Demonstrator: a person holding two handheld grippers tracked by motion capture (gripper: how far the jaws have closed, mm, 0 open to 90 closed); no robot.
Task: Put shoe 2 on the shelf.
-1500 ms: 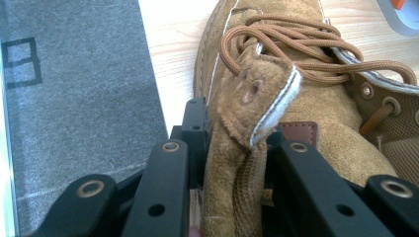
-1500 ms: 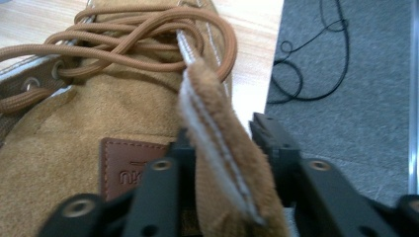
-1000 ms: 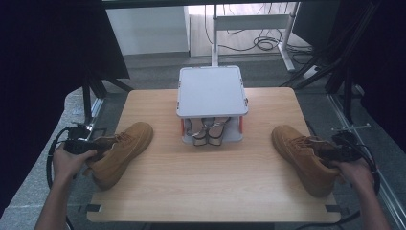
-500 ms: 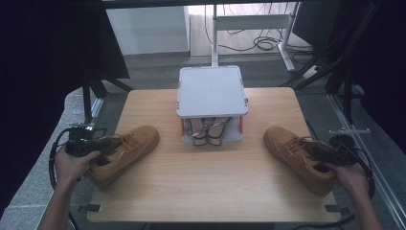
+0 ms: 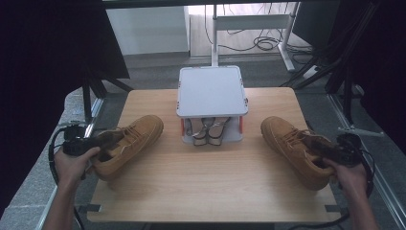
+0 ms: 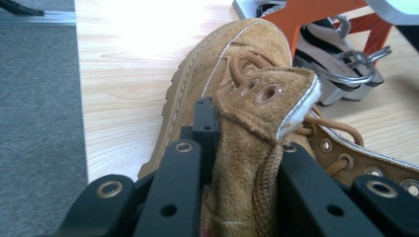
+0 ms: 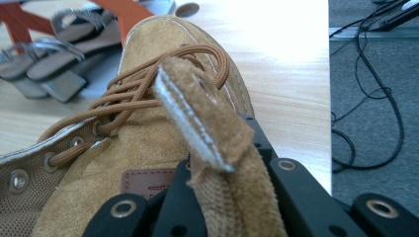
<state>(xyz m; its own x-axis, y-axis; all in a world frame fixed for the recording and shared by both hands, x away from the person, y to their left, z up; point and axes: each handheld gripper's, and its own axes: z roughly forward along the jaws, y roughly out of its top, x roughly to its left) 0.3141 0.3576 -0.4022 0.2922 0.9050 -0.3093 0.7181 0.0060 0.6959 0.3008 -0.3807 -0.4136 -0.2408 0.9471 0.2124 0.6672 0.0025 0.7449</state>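
Two tan suede boots lie on the wooden table (image 5: 210,177). The left boot (image 5: 127,143) points toward the back right, and my left gripper (image 5: 103,140) is shut on its collar flap (image 6: 257,113), which bulges up between the black jaws. The right boot (image 5: 294,148) points toward the back left, and my right gripper (image 5: 321,147) is shut on its upper edge (image 7: 207,118), the suede flap pinched between the jaws. A hand holds each gripper at the table's front corners.
A small white rack (image 5: 211,91) with orange legs stands at the middle back, with a pair of grey sandals (image 5: 208,130) under its top shelf. Dark stands and cables (image 7: 365,98) lie on the floor around the table.
Both boots have been dragged inward and a little toward the rack with the grippers still shut on them. The left boot moved right, the right boot moved left.
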